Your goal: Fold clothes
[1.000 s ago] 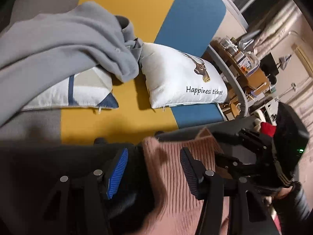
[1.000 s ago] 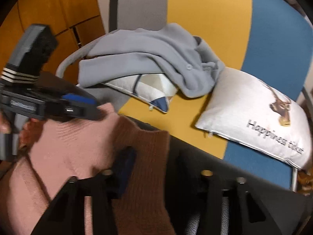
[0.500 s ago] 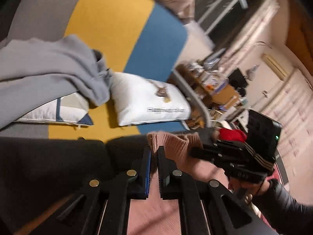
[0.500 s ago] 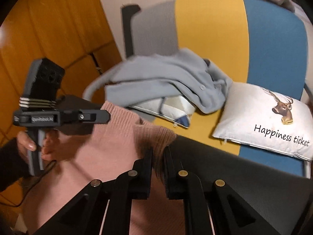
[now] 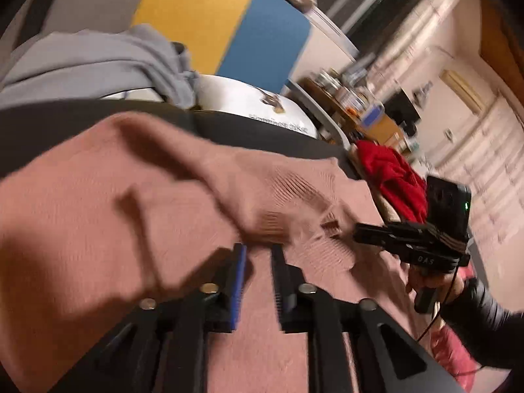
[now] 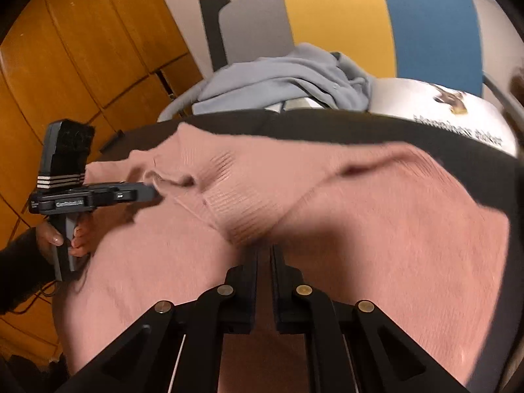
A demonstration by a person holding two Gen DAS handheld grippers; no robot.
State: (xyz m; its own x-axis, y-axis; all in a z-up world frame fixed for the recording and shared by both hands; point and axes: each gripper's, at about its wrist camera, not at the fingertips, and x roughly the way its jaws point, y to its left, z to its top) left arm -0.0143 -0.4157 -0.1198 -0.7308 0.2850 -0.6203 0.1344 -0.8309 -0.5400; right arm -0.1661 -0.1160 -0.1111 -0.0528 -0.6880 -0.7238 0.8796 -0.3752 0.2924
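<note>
The pink knit sweater [image 6: 376, 229] lies spread over a dark surface [image 6: 327, 127] in front of the striped chair [image 6: 337, 23], so the fold is judged to be at an early stage — no finished crease or stacked layer is visible. The right gripper [image 6: 263, 255] is clamped on a bunched ribbed edge of the sweater, its jaws drawn nearly together with knit between them. The left gripper [image 5: 258, 255] shows a narrow gap; its jaws have just been opening, and the knit lies at their tips, but the blurred picture does not settle whether the pads press on it. On the chair seat, behind the sweater, a grey hoodie [image 6: 288, 78] is heaped unfolded on a cushion beside the white printed pillow [image 6: 442, 108]; a red garment [image 5: 389, 177] lies to the side of the chair. Remaining work, as judged — the sweater folds, then the other garments.
</note>
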